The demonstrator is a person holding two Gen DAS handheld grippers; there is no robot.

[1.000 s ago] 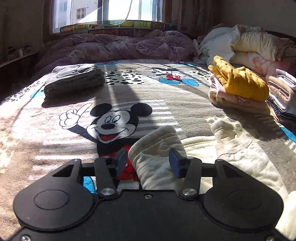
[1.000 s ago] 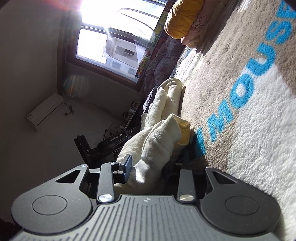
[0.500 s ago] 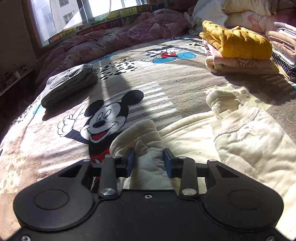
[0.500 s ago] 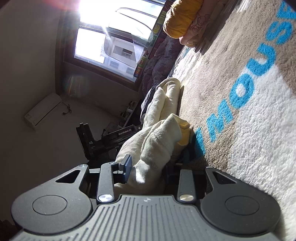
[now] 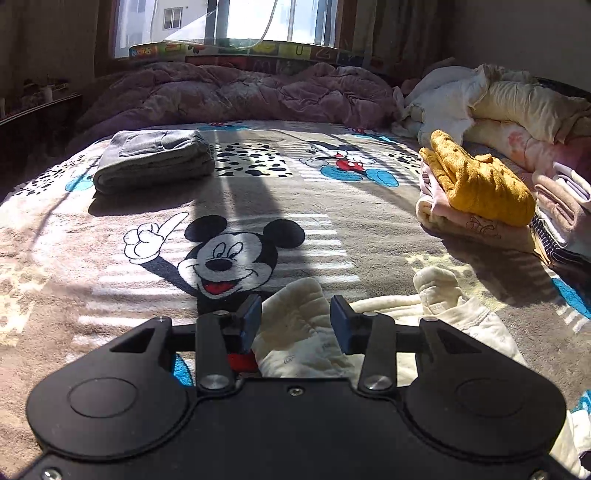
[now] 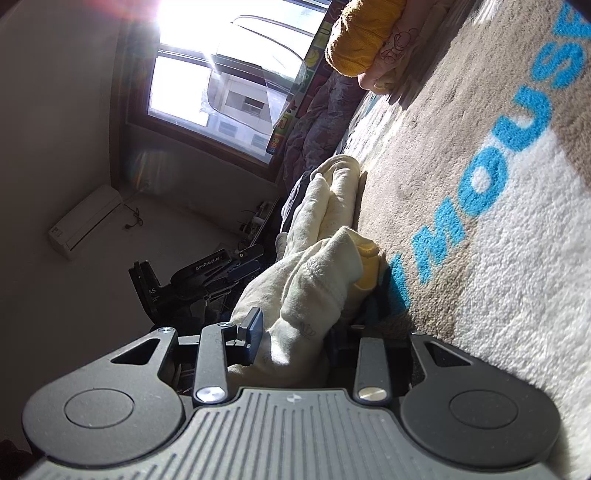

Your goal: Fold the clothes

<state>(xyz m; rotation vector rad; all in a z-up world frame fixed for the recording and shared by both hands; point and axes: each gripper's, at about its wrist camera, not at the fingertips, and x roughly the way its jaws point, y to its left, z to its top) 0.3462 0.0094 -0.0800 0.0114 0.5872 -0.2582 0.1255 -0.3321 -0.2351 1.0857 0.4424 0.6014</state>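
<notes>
Since half a second ago: left hand-held gripper (image 5: 294,317) released, blue pads (image 5: 250,318) spread wide apart from their earlier pinch on the sleeve (image 5: 295,325); view levelled and pulled back. Right hand-held gripper (image 6: 291,334) unchanged.

Left: jaws parted, cream sleeve lying between the pads, loose. Left pad just beside the cloth, right pad apart from it.

Right: clenched on a bunched fold of the garment (image 6: 306,295), tilted on its side against the blanket (image 6: 498,229). One pad (image 6: 253,332) visible pressing the cloth; opposite pad hidden behind the fold. Yellow lining (image 6: 369,271) showing at the fold's edge.

Garment: cream, spread low on the blanket at the near edge of the bed, second sleeve (image 5: 437,291) turned up to the right of the first.

Elsewhere on the bed: grey folded item (image 5: 155,160) far left; yellow top (image 5: 480,184) on a folded pink stack (image 5: 461,221) at right; purple quilt (image 5: 240,96) heaped below the window (image 5: 236,22).
</notes>
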